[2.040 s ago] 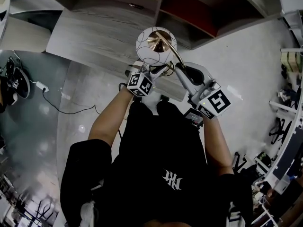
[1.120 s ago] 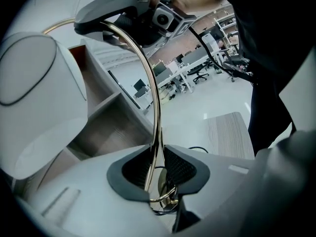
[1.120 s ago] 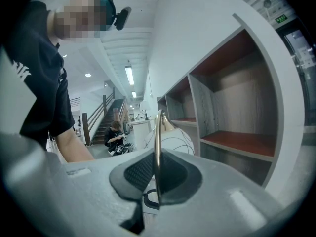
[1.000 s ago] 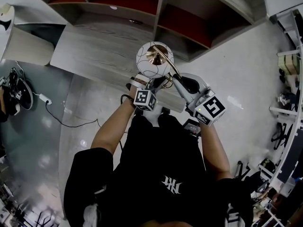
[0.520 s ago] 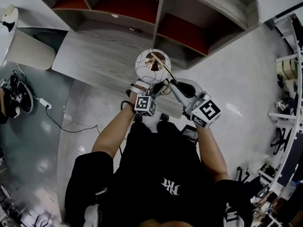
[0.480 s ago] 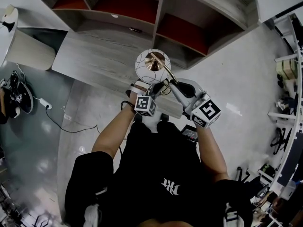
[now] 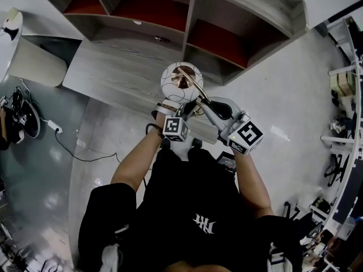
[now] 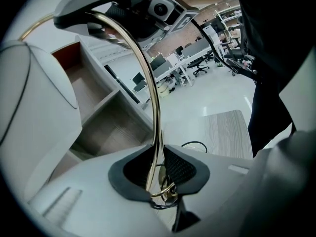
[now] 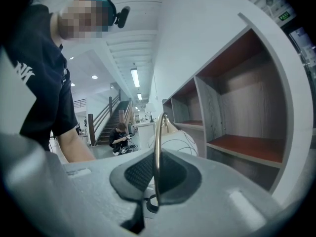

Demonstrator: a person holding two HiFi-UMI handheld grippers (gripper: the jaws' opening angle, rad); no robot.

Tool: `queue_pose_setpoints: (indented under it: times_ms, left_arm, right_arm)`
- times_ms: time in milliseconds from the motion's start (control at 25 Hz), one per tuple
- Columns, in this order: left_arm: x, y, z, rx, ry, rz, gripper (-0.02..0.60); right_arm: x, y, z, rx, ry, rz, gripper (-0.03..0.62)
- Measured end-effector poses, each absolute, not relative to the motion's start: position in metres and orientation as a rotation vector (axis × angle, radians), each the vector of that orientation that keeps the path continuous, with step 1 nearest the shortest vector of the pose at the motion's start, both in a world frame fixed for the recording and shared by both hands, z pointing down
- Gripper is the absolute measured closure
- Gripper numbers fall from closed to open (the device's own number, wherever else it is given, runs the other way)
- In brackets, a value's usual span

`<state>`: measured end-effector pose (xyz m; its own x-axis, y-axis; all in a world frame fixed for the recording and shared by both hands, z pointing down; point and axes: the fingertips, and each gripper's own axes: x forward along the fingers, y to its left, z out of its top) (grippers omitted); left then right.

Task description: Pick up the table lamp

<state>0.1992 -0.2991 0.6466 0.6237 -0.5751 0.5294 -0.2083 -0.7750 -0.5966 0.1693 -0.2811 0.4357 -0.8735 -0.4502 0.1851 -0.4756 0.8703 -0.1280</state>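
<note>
**A:** How do the jaws of the left gripper (image 8: 159, 169) stand?

**B:** Partly closed and clamped on the table lamp (image 7: 181, 83). The thin brass stem (image 8: 154, 93) runs up between its dark, mesh-textured pads (image 8: 180, 167). A small brass ring (image 8: 165, 190) and a dark cord (image 8: 158, 205) sit at the bottom of the gap.

**A:** And the right gripper (image 9: 155, 174)?

**B:** Its jaws are almost together, pinching the same stem. In the left gripper view it grips higher up the arc, just below the bend.

**A:** So where is the lamp?

**B:** It's off every surface, carried by both grippers in front of the person. In the head view it hangs over the near edge of a desk top (image 7: 113, 61).

**A:** What is it made of?

**B:** The stem is a slim, polished, gold-coloured rod bent in a long curve. The globe shade (image 9: 178, 143) is round and white with thin dark lines looping over it, and it has a brass cap on top.

**A:** And around it?

**B:** The desk top is pale grey wood grain. Behind it stands a shelf unit (image 7: 193, 16) in the same grey, its open compartments lined in red-brown. The gripper bodies are smooth, matt light grey.
</note>
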Motion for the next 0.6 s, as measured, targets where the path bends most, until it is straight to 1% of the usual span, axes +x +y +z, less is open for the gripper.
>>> queue_pose_setpoints:
  times_ms: [320,600]
  left_arm:
    - [0.202,-0.3,0.633,-2.357,0.616,-0.995,0.502]
    - [0.197,-0.304,0.613,-2.365,0.637,-0.99,0.502]
  right_arm:
    - [0.177,-0.286,0.422,0.763,-2.913,0.258,0.583]
    - [0.169,-0.288,0.402,0.74,-2.932,0.206,0.583]
